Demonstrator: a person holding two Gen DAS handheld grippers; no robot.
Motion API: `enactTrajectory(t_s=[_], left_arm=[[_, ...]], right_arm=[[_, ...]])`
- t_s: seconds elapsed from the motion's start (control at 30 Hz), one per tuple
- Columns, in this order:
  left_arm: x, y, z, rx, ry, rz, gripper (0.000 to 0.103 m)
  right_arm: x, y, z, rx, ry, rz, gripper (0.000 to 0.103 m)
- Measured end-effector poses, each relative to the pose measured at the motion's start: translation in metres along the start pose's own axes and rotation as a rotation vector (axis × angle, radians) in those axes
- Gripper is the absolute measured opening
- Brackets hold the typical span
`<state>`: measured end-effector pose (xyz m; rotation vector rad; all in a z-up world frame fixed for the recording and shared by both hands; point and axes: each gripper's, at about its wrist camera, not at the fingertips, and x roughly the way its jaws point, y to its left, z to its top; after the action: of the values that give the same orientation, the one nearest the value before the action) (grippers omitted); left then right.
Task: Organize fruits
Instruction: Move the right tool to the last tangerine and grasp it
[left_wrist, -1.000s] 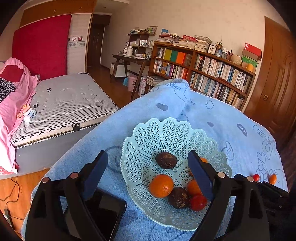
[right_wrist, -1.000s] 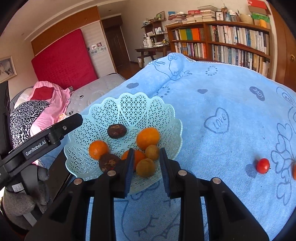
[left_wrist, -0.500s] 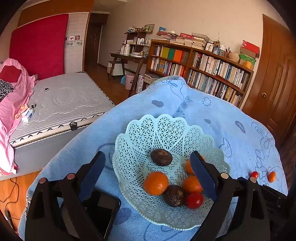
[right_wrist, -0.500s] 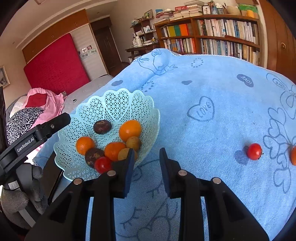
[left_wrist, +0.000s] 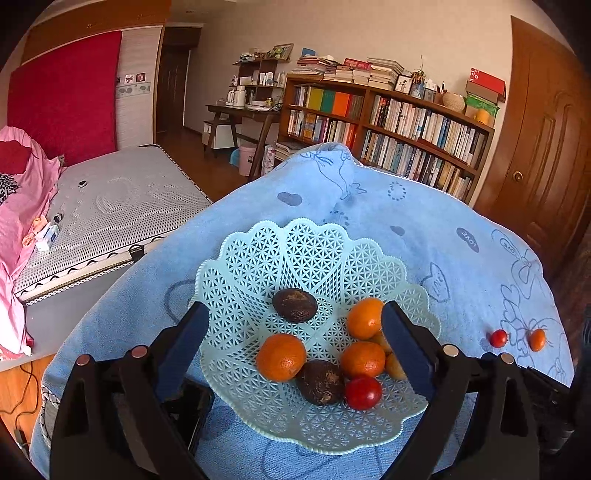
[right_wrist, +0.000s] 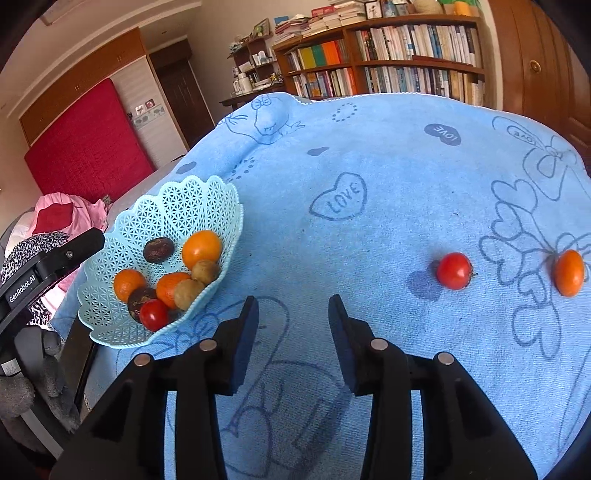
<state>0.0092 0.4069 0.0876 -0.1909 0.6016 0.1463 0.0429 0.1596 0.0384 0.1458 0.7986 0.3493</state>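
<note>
A pale green lattice basket holds three oranges, two dark brown fruits, small tan fruits and a red tomato. Out on the blue towel lie another red tomato and, just right of it, a small orange fruit. My left gripper is wide open, its fingers straddling the basket's near side with nothing gripped. Over bare towel, between the basket and the loose tomato, my right gripper is open and empty.
A blue towel with heart and "LOVE" drawings covers the surface and drops off at its edges. A black flat device lies under the left gripper beside the basket. A bed stands to the left, and a bookshelf and door behind.
My right gripper has pulled away from the basket toward the right, and its jaws have spread wider. The left gripper has drawn back a little, still open over the basket.
</note>
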Motion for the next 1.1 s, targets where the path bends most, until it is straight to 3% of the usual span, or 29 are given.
enactTrajectory(t_s=[1.1], left_arm=[[-0.001,-0.066,-0.013,0.135,0.028,-0.075,0.099]], right_arm=[[-0.058,-0.178,-0.007,0.34,-0.08,-0.276,0.04]])
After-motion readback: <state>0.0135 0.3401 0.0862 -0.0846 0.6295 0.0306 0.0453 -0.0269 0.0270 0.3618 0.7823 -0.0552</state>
